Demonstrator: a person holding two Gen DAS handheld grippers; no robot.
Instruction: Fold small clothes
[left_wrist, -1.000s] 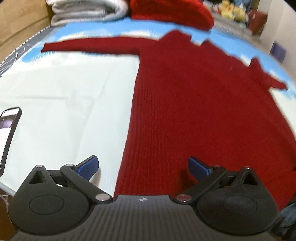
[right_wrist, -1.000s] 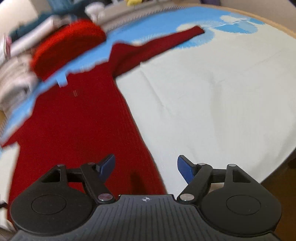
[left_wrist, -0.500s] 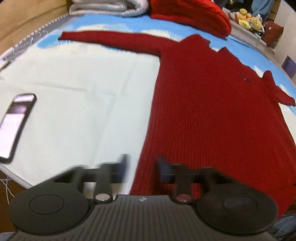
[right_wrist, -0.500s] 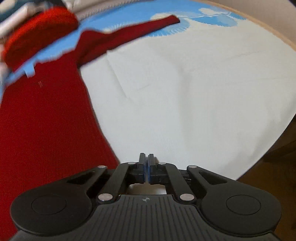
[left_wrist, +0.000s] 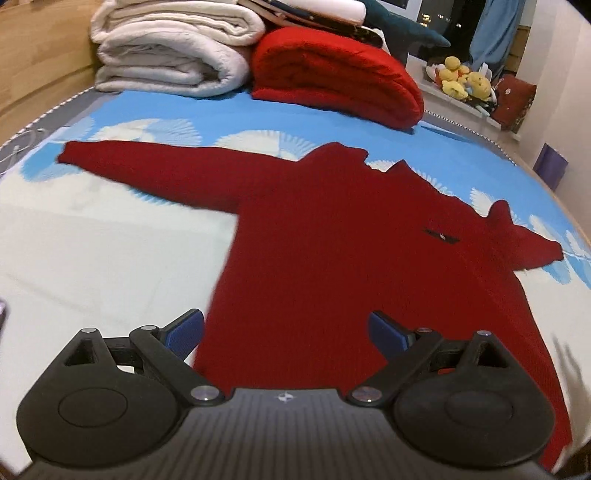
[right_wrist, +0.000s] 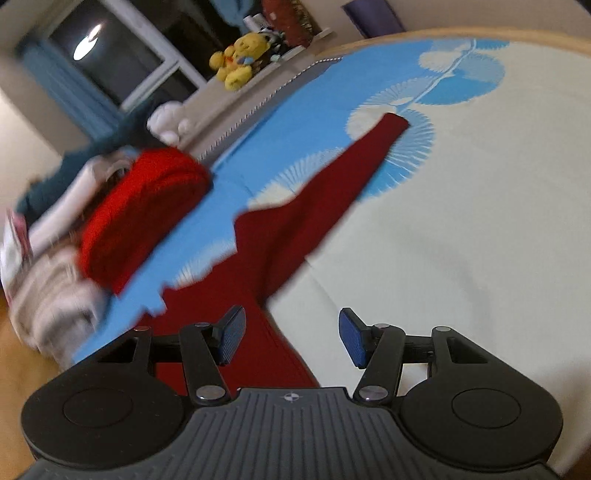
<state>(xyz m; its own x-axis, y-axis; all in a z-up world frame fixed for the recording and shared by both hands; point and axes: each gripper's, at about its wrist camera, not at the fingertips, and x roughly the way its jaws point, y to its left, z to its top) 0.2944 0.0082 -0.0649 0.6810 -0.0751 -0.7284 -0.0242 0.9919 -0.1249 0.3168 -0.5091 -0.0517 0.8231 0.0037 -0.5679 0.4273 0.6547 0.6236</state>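
A dark red knit sweater lies flat, front up, on the bed with both sleeves spread out. Its left sleeve reaches toward the far left. My left gripper is open and empty, just above the sweater's lower left edge. In the right wrist view the sweater's right sleeve stretches away over the sheet. My right gripper is open and empty, above the sweater's right side edge near the armpit.
The bed has a white and blue patterned sheet. At its far end lie folded white blankets and a folded bright red blanket. Yellow plush toys sit on a sill at the back right. The bed edge curves at the right.
Both grippers closed half a second ago and have opened again. Both have lifted and tilted up, so more of the far end of the bed shows. The phone at the left has almost left the view.
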